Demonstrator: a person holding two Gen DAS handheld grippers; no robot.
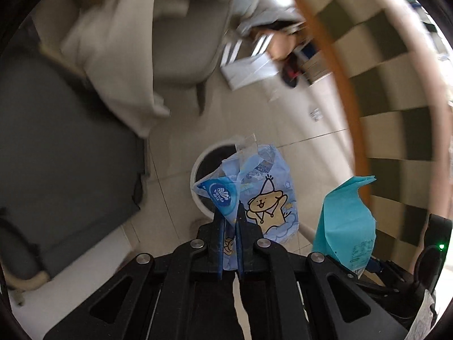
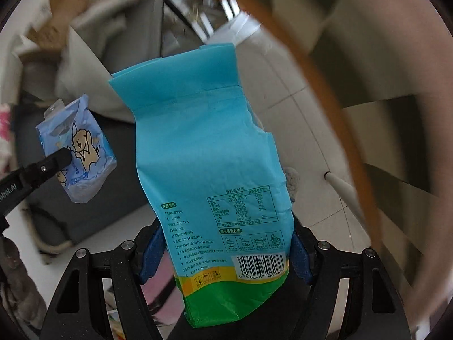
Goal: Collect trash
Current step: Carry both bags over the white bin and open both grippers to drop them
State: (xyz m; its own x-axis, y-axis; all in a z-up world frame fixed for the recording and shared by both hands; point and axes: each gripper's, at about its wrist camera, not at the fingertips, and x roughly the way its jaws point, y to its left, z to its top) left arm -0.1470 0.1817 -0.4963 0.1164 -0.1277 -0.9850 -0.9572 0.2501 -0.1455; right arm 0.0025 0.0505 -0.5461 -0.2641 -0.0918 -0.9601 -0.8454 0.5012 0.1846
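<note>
My left gripper (image 1: pixel 230 215) is shut on a crumpled light-blue tissue wrapper (image 1: pixel 263 195) with a cartoon bear, held in the air above a white-rimmed round bin (image 1: pixel 198 167) on the tiled floor. The same wrapper (image 2: pixel 78 147) and the left gripper's fingers (image 2: pixel 61 157) show at the left of the right wrist view. My right gripper (image 2: pixel 226 243) is shut on a tall turquoise food bag (image 2: pixel 209 153) with a green bottom and a barcode, held upright. That bag also shows at the right of the left wrist view (image 1: pixel 345 223).
A round table with an orange-brown rim (image 1: pixel 337 70) and a checked cloth (image 1: pixel 396 130) curves along the right. A dark grey sofa (image 1: pixel 56 170) with a beige blanket (image 1: pixel 119 70) is on the left. A white table leg (image 2: pixel 342 189) stands on the floor.
</note>
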